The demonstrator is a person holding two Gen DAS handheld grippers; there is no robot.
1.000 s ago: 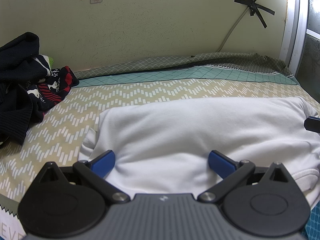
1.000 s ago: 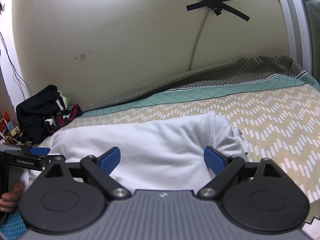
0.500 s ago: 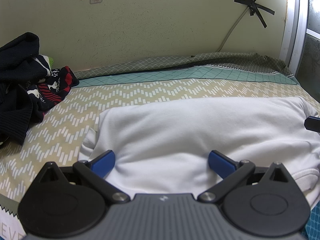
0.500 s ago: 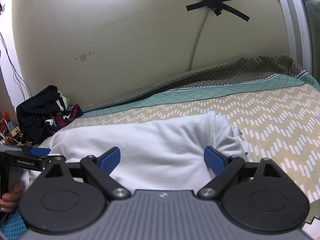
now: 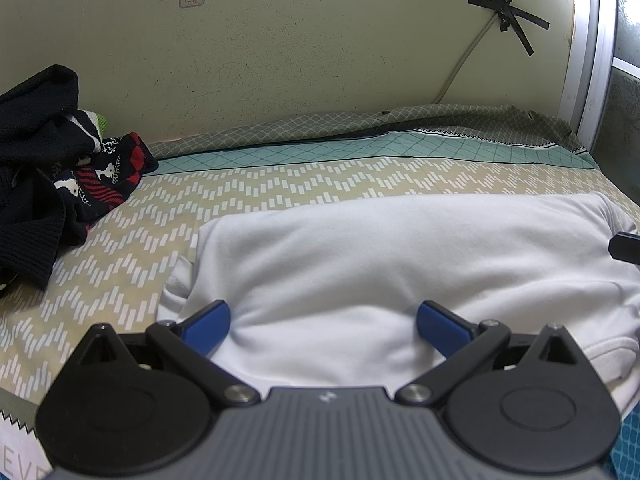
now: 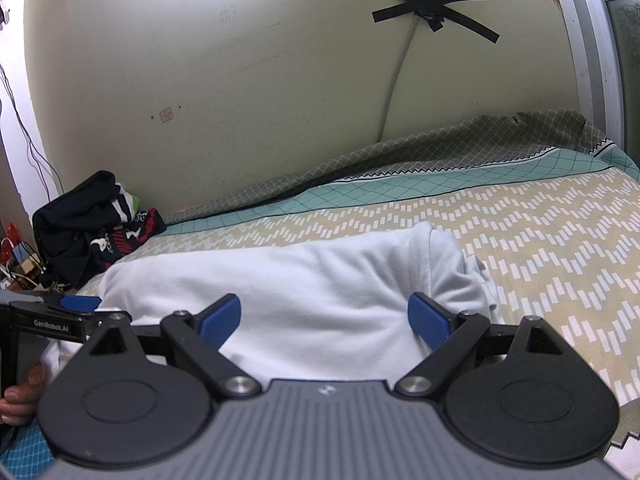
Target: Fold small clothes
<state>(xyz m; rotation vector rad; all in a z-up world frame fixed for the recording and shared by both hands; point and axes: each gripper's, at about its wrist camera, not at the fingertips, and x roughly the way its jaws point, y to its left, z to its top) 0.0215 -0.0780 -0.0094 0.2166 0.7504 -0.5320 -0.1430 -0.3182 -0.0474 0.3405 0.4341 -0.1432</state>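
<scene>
A white garment [image 5: 380, 256] lies folded lengthwise across the patterned bedsheet [image 5: 248, 192]. My left gripper [image 5: 324, 322] is open, its blue fingertips spread over the garment's near edge towards its left end. My right gripper [image 6: 325, 318] is open too, spread over the near edge of the same garment [image 6: 320, 280] towards its right end. The left gripper also shows at the left edge of the right wrist view [image 6: 76, 304]. Whether the pads touch the cloth is unclear.
A heap of dark clothes [image 5: 44, 160] with red and white patterns lies at the far left against the wall; it also shows in the right wrist view [image 6: 92, 232]. A taped cable [image 6: 400, 76] runs down the wall. A window frame [image 5: 584, 52] stands at the right.
</scene>
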